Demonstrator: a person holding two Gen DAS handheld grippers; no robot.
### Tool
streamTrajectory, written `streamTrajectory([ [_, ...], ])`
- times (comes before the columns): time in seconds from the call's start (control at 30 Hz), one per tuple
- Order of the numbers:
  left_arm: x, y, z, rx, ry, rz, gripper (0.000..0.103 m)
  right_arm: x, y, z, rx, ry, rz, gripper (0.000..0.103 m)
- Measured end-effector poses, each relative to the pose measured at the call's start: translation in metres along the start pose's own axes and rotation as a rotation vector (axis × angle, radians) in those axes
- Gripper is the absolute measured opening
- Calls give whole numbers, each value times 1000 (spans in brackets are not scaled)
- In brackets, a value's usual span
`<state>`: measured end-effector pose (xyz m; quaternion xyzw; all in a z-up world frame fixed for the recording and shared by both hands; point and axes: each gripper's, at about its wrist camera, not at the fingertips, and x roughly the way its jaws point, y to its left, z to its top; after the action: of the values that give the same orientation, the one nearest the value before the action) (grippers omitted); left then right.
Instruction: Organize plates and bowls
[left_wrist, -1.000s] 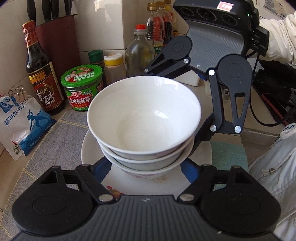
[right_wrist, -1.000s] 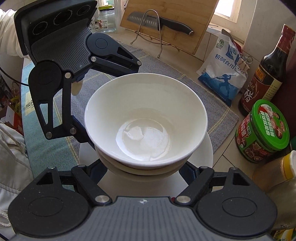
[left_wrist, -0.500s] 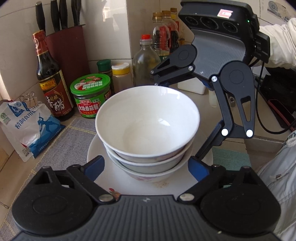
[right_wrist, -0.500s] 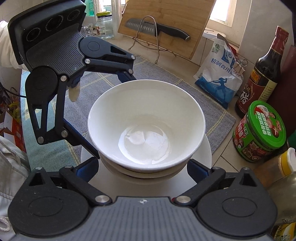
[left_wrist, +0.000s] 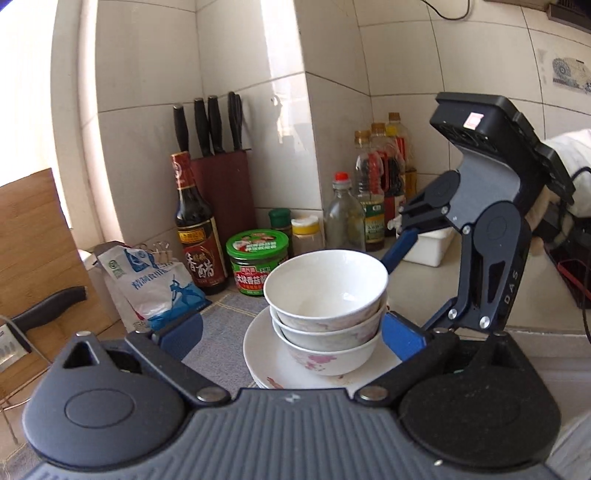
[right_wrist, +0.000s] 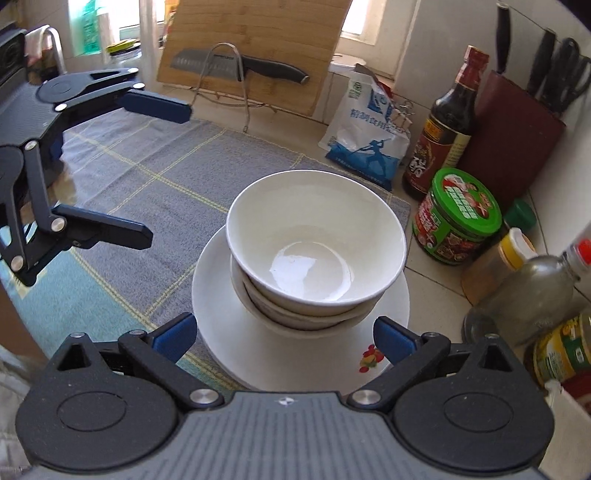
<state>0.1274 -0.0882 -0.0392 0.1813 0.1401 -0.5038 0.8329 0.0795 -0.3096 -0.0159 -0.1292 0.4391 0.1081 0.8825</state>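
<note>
Seemingly three white bowls (left_wrist: 325, 295), nested.

left gripper (left_wrist: 291, 334) opening — right gripper (right_wrist: 282, 338) wide, empty

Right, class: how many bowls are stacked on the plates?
3. The top bowl is plain white, the middle bowl is nested beneath it, and the bottom bowl, with pink flowers, sits on the plates. Nothing suggests more hidden inside.
</note>
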Motion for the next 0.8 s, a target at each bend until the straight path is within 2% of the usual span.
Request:
streamTrajectory([
  [0.2, -29, 0, -1, -175, 95, 138, 102, -23, 38, -6, 298, -2, -231, 103],
  [0.3, -39, 4, 2, -292, 177, 196, 102, -37, 56, -11, 432, -12, -350, 103],
  [0.37, -45, 6, 5, -342, 232, 241, 102, -47, 65, -16, 521, -41, -386, 103],
  [0.43, -51, 4, 8, -348, 276, 314, 102, -58, 72, -19, 590, -74, -424, 103],
  [0.53, -59, 2, 14, -341, 286, 367, 102, -71, 82, -21, 646, -103, -497, 103],
  [0.8, -72, -2, 25, -329, 268, 385, 102, -96, 102, -19, 680, -160, -525, 103],
])
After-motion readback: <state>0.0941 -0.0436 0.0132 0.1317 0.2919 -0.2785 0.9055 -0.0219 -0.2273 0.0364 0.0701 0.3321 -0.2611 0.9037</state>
